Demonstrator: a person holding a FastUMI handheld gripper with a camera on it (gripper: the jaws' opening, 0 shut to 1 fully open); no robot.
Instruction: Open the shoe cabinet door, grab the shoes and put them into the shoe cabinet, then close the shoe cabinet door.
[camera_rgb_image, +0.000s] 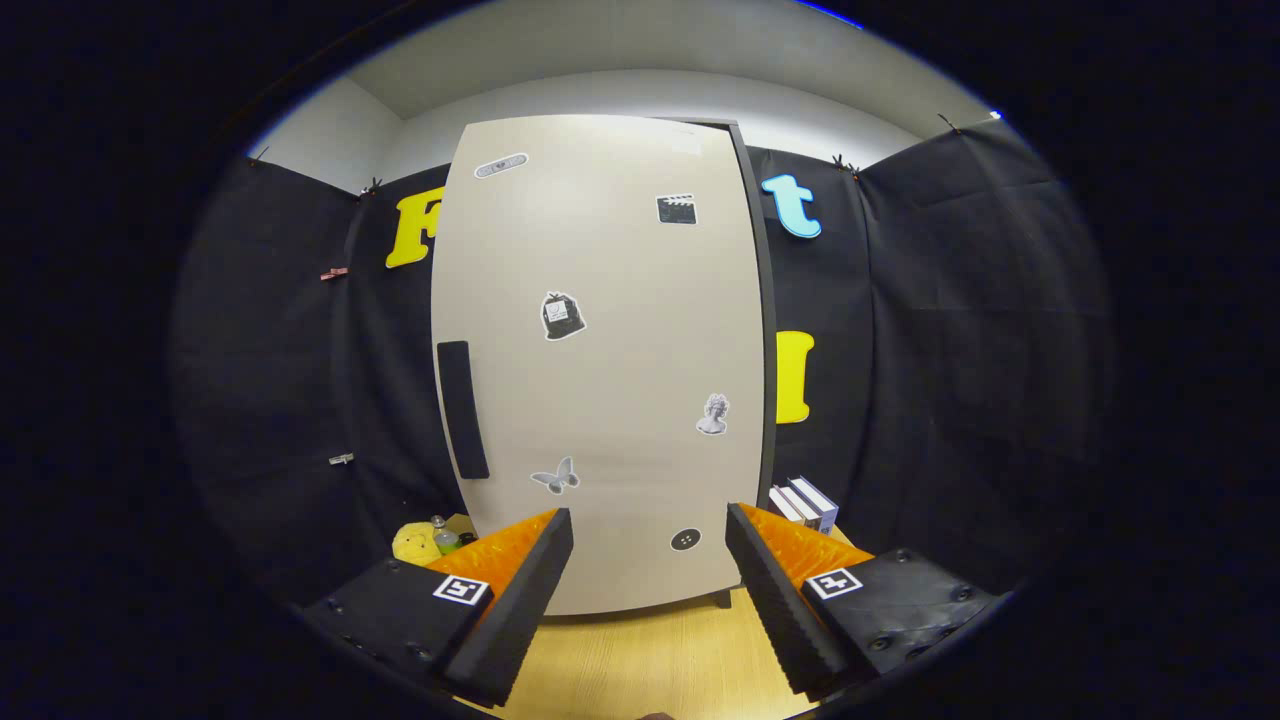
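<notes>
A tall beige shoe cabinet stands on the wooden floor straight ahead of me, its door shut and dotted with small stickers. A dark vertical handle runs down the door's left edge, up and to the left of my left finger. My gripper is open, its two fingers spread wide in front of the door's lower part, with nothing between them. A gap of floor separates the fingertips from the cabinet's foot.
Black cloth walls close in the booth behind and beside the cabinet. A yellow soft thing and a small bottle lie at the cabinet's lower left. Some white boxes or books stand at its lower right. Wooden floor stretches below my fingers.
</notes>
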